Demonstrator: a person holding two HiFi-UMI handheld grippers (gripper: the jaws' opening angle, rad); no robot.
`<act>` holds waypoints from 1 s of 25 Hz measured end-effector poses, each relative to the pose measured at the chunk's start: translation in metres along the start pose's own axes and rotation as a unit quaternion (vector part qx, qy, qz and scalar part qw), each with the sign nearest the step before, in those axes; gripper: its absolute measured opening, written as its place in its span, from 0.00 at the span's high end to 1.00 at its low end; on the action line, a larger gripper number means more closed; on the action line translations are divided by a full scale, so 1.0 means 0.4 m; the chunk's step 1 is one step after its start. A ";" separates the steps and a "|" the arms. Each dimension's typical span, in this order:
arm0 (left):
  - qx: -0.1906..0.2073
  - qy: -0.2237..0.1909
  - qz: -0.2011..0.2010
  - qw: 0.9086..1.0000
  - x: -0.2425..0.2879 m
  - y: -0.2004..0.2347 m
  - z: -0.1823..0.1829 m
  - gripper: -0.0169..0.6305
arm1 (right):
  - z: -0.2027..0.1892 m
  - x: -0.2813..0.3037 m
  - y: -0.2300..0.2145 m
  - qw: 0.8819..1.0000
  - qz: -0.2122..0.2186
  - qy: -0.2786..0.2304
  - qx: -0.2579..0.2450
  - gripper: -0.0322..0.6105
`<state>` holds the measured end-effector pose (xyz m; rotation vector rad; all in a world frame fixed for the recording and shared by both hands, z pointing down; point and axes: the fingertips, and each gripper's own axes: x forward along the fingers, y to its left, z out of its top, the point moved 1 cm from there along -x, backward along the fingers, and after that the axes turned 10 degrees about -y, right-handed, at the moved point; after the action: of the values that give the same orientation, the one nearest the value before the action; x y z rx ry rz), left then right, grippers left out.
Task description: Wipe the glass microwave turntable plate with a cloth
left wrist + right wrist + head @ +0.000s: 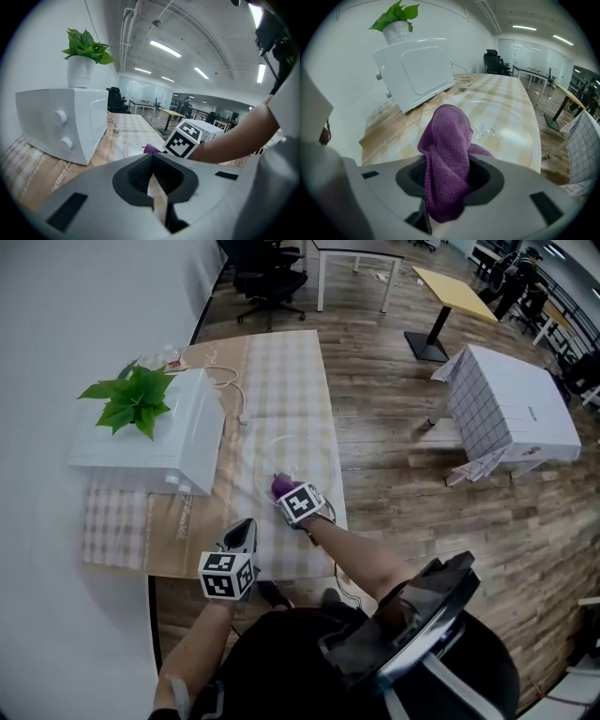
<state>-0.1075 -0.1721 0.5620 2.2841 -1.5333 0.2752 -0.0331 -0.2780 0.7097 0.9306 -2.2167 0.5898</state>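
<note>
The clear glass turntable plate [298, 457] lies flat on the checked tablecloth [281, 371], right of the microwave. My right gripper [289, 495] is at the plate's near rim, shut on a purple cloth [279, 485]. In the right gripper view the cloth [446, 154] bunches up between the jaws and hides the fingertips; the plate [511, 129], with a few water drops, spreads beyond it. My left gripper [246, 529] hovers over the table's near left part, apart from the plate, jaws together and empty. The left gripper view shows the gripper [153, 161], the plate [127, 145] and the cloth [151, 149].
A white microwave [150, 437] with a potted plant [131, 397] on top stands at the table's left; its cable and plug [240, 413] lie behind the plate. The table's right edge [333, 446] drops to wood floor. A covered table [506, 409] stands further right.
</note>
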 end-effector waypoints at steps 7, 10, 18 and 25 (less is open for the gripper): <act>0.002 -0.005 0.002 1.000 0.004 -0.037 0.010 0.96 | -0.041 -0.039 -0.068 1.000 -0.021 0.018 0.012 0.68; 0.007 -0.005 0.000 1.000 0.009 -0.057 0.010 0.96 | -0.042 -0.049 -0.095 1.000 -0.024 0.011 0.009 0.68; 0.017 -0.005 -0.001 1.000 0.002 -0.100 0.010 0.96 | -0.084 -0.101 -0.163 0.997 -0.059 0.027 0.034 0.68; 0.018 -0.010 0.000 1.000 -0.009 -0.140 0.003 0.96 | -0.073 -0.140 -0.178 0.999 -0.048 -0.007 0.024 0.68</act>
<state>-0.0574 -0.1507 0.5486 2.3223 -1.5495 0.2823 0.0615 -0.2808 0.7005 1.0626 -2.1656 0.5942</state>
